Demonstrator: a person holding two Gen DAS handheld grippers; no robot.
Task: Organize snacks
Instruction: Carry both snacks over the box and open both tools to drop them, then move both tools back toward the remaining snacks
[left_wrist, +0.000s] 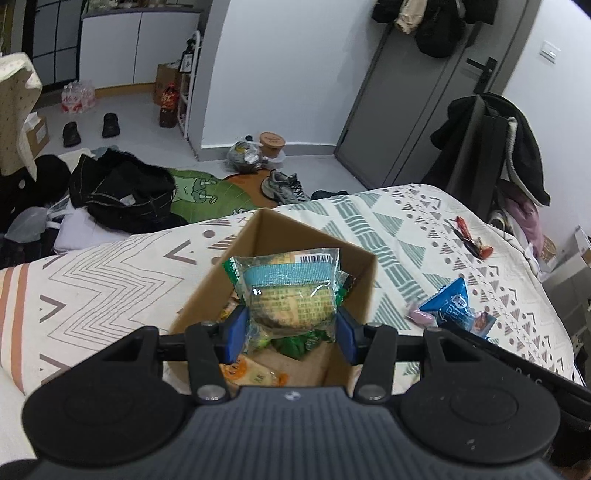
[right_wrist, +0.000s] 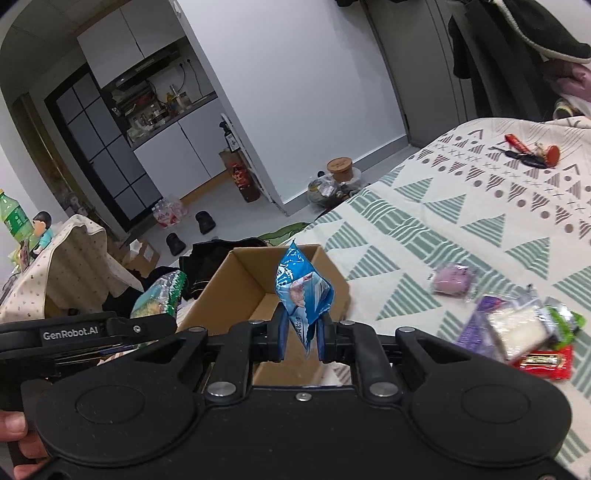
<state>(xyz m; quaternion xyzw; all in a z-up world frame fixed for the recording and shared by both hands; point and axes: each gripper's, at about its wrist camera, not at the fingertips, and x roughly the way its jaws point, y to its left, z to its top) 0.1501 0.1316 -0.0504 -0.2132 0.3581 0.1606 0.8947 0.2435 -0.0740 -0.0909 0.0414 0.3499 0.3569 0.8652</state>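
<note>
While several snacks already lie in the cardboard box (left_wrist: 364, 280) on the bed (right_wrist: 443, 221), the left gripper (left_wrist: 291, 332) clamps a clear-wrapped cake (left_wrist: 290, 295) above it, the right gripper (right_wrist: 301, 336) pinches a blue packet (right_wrist: 301, 291), and loose snacks (right_wrist: 517, 328) remain.

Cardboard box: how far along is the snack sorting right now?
Done: the cardboard box already holds a few packets. In hand: the left gripper grips a clear-wrapped pastry over the box; the right gripper pinches a blue packet near it. Left: a purple snack and a pile of packets on the bedspread.
</note>
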